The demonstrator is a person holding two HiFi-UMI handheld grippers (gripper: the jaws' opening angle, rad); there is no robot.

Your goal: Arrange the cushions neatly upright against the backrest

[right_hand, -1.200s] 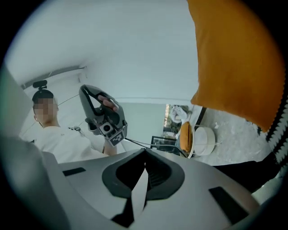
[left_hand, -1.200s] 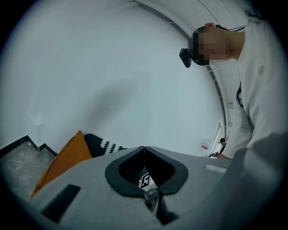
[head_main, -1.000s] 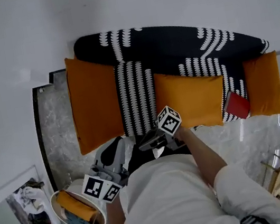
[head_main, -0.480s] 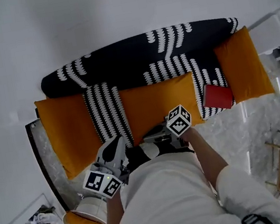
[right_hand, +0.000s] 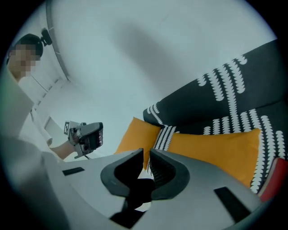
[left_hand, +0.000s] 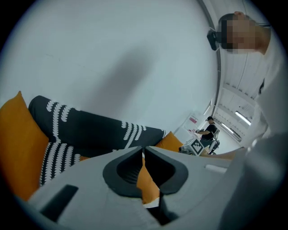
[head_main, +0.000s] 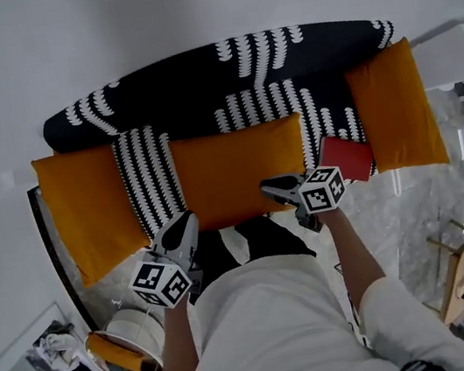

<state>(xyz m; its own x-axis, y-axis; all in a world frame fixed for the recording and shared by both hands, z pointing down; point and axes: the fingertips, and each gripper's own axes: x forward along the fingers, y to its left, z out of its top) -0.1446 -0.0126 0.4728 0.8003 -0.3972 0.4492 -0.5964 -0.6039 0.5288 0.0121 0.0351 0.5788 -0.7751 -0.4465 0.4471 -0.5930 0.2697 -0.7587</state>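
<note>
A black sofa with white pattern (head_main: 222,80) carries three orange cushions: left (head_main: 85,210), middle (head_main: 238,170) and right (head_main: 392,107). The left and right ones lie at the sofa's ends; the middle one lies across the seat. A small red cushion (head_main: 345,158) rests between middle and right. My left gripper (head_main: 187,221) is shut and empty, by the seat's front edge between the left and middle cushions. My right gripper (head_main: 268,188) is shut and empty at the middle cushion's front right corner, near the red cushion. The right gripper view shows the middle cushion (right_hand: 216,148) and the left gripper (right_hand: 87,137).
A round white stool (head_main: 130,336) with an orange thing on it stands at the lower left. A wooden stand (head_main: 461,273) is at the right on the marble floor, and white furniture (head_main: 457,51) sits beside the sofa's right end. A person (left_hand: 209,130) is far off.
Both grippers have swung across the sofa front, and the right one now sits further right, close to the red cushion. The head view has shifted too. Both stay shut; no cushion has moved.
</note>
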